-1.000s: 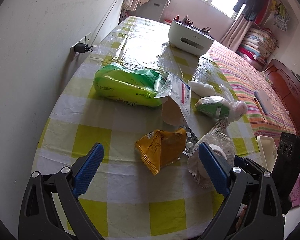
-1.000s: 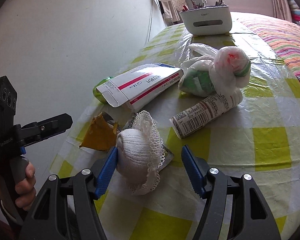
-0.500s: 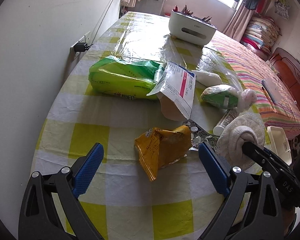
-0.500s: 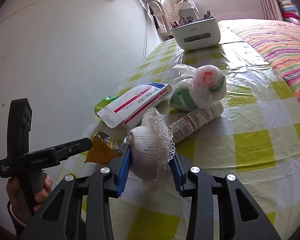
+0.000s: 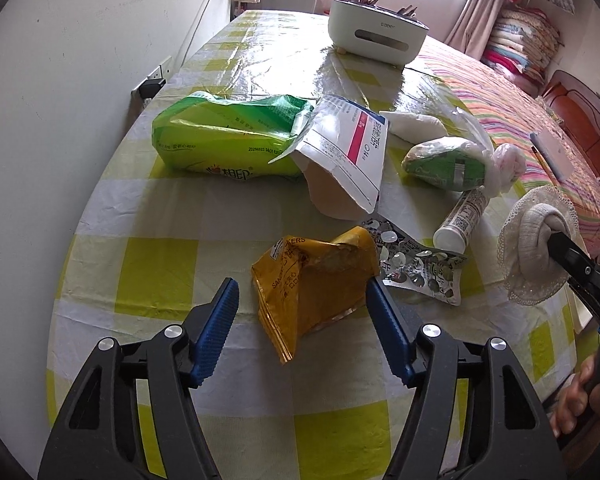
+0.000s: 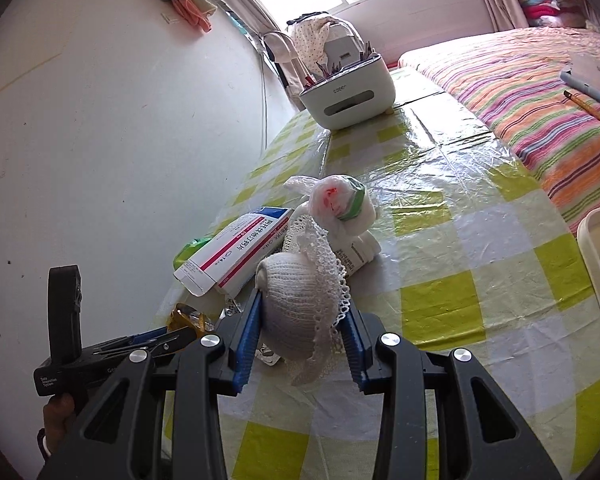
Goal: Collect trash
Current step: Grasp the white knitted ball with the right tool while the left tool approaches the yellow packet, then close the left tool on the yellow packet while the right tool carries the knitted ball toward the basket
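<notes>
In the left wrist view, we see the left gripper (image 5: 300, 312) with its jaws closing around the yellow snack wrapper (image 5: 314, 280), which lies on the tabletop (image 5: 160, 216) at the lower centre of the frame. The wrapper sits between the two blue pads; the right pad is at or just beside its right edge, while the left pad stands clear of it, so nothing is pinched yet. The wrapper's long axis runs from lower left to upper right across the frame, oblique to the line between the pads. We judge that the closing pads will meet its crumpled upper body, not its flat lower corner.

In the right wrist view, the right gripper (image 6: 300, 336) has its jaws pinching a white sock ball with lace trim (image 6: 300, 304), held clear above the tabletop at the lower centre of the frame.

The left hand is the nearer to the wrapper; the right is occupied. Directly beyond the wrapper, toward the right of the left wrist frame, lie a foil blister pack (image 5: 416, 264) and a white tube (image 5: 464, 216), still uncollected.
</notes>
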A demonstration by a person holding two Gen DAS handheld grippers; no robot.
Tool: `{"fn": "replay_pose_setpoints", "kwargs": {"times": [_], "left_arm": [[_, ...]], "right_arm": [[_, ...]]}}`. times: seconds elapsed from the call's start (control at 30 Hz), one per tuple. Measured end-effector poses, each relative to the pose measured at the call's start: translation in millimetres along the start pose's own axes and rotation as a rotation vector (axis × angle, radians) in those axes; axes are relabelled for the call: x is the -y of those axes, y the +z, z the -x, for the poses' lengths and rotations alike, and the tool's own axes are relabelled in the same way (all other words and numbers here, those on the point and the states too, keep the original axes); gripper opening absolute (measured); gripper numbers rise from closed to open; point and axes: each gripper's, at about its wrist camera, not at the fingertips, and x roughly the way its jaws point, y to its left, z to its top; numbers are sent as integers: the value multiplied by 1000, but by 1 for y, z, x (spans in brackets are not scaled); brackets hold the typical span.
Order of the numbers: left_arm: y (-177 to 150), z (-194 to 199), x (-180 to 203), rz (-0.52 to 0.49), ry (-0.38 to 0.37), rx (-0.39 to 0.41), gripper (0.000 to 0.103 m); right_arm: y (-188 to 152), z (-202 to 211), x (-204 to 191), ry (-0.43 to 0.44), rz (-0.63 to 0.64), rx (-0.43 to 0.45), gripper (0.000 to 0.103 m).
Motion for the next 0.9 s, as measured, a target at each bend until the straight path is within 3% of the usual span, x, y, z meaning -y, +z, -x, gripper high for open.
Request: {"fn": "replay_pose_setpoints", "kwargs": {"times": [0.03,0.1,0.2,0.33,0.57,0.9], "left_arm": [[-1,-1,0,-3,-4,-7,51],[-1,-4,0,-3,-3,-19,32],[-1,-3,-1,7,-5,-11,23],[1,8,-3,30,12,42,21],[8,26,-4,80,-34,108,21],[17,45,29,48,-109,179,21]], "right_arm": [[1,2,2,-3,-5,6,37],[3,4,6,-5,-11,14,37],[6,9,11,-11,-24,35,37],[7,17,17,-20,-38,60,37],[11,29,27,-37,-60,103,37],[15,42,46,-66,-101,139,37]]}}
